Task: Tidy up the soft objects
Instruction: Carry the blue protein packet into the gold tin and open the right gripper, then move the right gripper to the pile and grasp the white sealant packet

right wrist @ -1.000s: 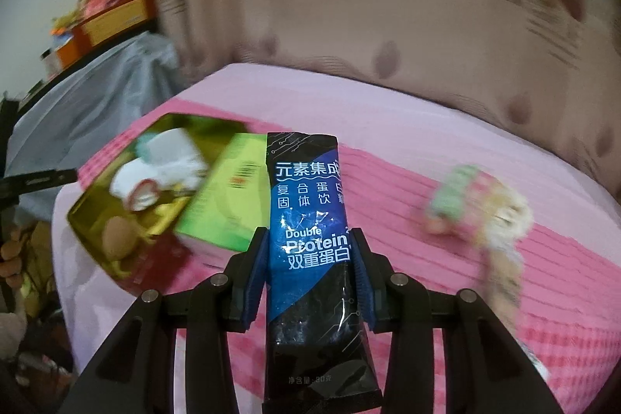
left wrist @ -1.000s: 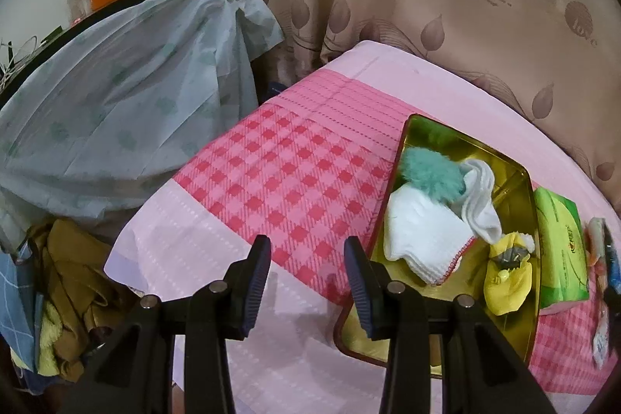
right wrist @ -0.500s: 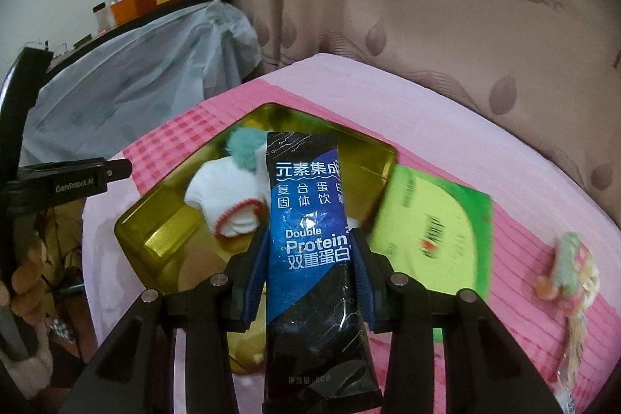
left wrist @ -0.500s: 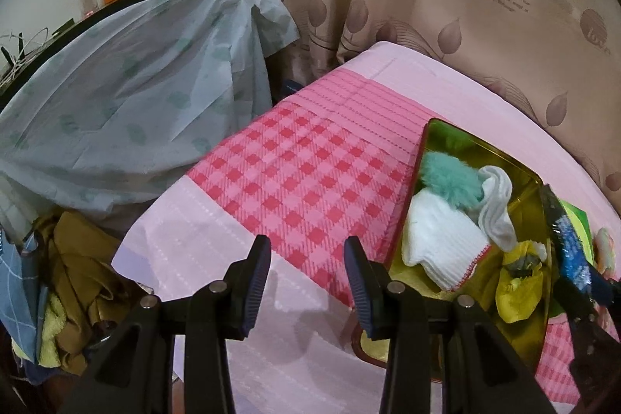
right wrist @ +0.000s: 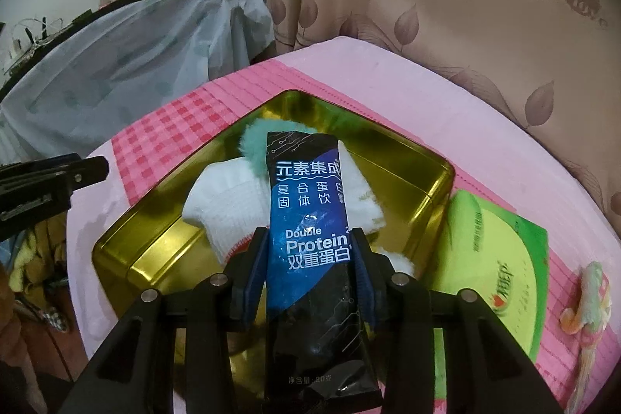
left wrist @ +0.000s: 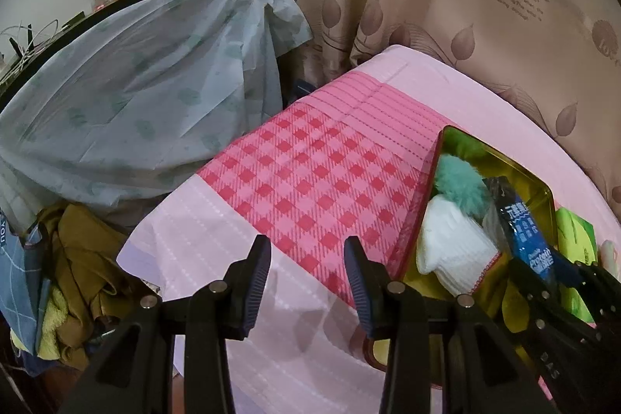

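The right gripper (right wrist: 308,251) is clamped on a dark blue protein-drink sachet (right wrist: 306,204), pinching it at the sides, and holds it over the gold tin (right wrist: 407,158) on the pink checked cloth (left wrist: 310,181). The sachet's top edge reaches out above the things already lying in the tin: a teal fluffy pompom (right wrist: 254,138) at the far end and a white knitted sock with a red edge (right wrist: 221,204) under it. A second white piece shows past the sachet's right side, and something yellow lies low in the tin, mostly hidden by the gripper.

The left gripper (left wrist: 306,274) hangs with its jaws well apart and nothing between them, above the pale pink edge of the cloth, just left of the tin's near corner.

Touching the tin's right wall lies a green tissue pack (right wrist: 500,258). Farther right, apart from it, a small pastel soft toy (right wrist: 590,297) rests on the cloth. Behind stands a leaf-printed curtain (right wrist: 427,6); to the left, a pale blue dotted cover (left wrist: 136,96) is draped over a shelf, with a heap of brown and yellow clothes (left wrist: 73,278) below.
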The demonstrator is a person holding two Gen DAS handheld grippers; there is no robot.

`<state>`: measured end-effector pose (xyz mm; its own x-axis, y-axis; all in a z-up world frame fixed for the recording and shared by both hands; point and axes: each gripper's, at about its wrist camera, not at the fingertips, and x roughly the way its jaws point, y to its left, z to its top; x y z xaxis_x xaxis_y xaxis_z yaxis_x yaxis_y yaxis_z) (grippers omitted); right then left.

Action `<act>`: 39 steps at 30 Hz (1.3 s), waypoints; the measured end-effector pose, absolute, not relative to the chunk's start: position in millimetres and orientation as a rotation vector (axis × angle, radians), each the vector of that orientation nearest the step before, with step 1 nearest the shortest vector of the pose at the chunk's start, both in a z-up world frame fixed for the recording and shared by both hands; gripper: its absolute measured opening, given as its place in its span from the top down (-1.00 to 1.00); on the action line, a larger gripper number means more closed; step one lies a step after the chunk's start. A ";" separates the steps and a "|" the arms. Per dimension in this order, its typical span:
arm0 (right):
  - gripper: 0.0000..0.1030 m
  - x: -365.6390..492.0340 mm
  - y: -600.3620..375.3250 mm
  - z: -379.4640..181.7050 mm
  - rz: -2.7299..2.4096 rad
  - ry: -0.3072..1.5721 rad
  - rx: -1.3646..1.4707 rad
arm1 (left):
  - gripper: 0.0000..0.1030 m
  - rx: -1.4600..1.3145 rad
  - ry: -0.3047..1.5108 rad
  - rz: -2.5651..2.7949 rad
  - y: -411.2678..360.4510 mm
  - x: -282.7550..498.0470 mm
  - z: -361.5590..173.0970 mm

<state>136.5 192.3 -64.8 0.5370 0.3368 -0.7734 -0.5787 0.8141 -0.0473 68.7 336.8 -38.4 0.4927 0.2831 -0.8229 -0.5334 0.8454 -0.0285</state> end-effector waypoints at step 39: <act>-0.59 79.3 -118.6 -63.3 0.231 0.856 -0.148 | 0.22 -0.234 0.948 0.463 319.4 72.3 -38.0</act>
<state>79.3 -118.6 -63.3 0.6324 0.1418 -0.7615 -0.2605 0.9648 -0.0367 72.3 319.4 -38.0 0.4953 0.2774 -0.8232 -0.4786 0.8780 0.0079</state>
